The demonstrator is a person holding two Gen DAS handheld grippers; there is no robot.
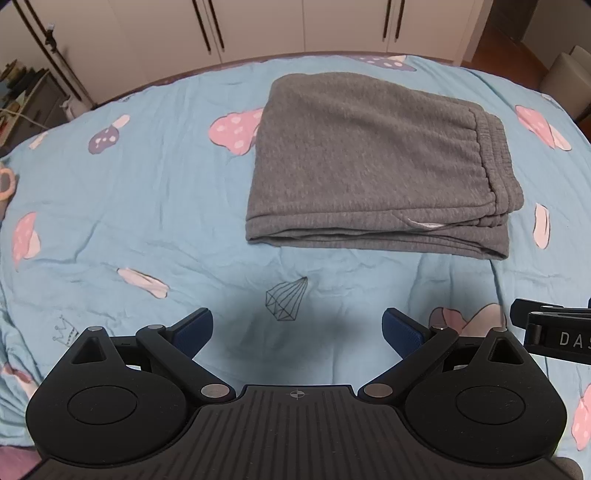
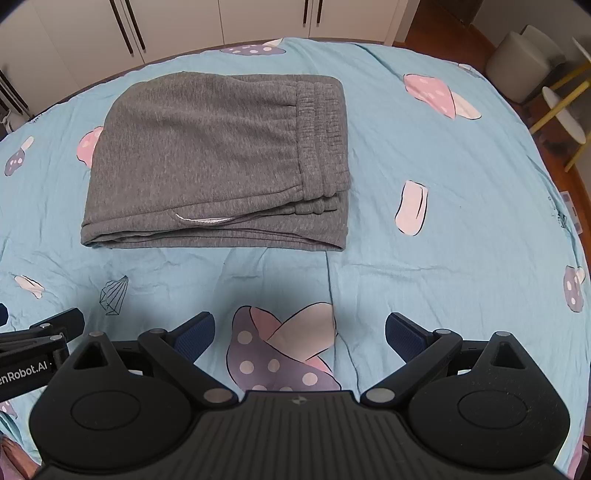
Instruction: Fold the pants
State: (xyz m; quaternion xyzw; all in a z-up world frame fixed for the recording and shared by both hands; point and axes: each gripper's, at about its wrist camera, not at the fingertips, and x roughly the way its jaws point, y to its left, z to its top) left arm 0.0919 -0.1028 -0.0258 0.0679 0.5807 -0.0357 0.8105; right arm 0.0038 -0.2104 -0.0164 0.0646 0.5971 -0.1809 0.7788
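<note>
The grey pants point(image 1: 369, 158) lie on the bed as a compact rectangular stack, several layers deep, with the elastic waistband point(image 2: 325, 136) on top along the right edge and a sliver of white pocket lining showing at the near edge. The edges line up fairly well, and no leg trails out from the bundle. By the look of it the folding is essentially done; what may remain is at most a light smoothing of the top layer or tucking the pocket lining away.

Around the pants spreads the light blue bedsheet point(image 1: 129, 192), printed with pink and purple mushrooms and somewhat wrinkled. The left claw point(image 1: 297, 330) hovers over the sheet on the near side of the bundle, its jaws spread wide and holding nothing. The right claw point(image 2: 299, 332) is released too, empty, above a mushroom print, also apart from the cloth. The two claws sit side by side, each glimpsed at the edge of the other's view. Beyond the bed stand white wardrobe doors point(image 2: 221, 22).
</note>
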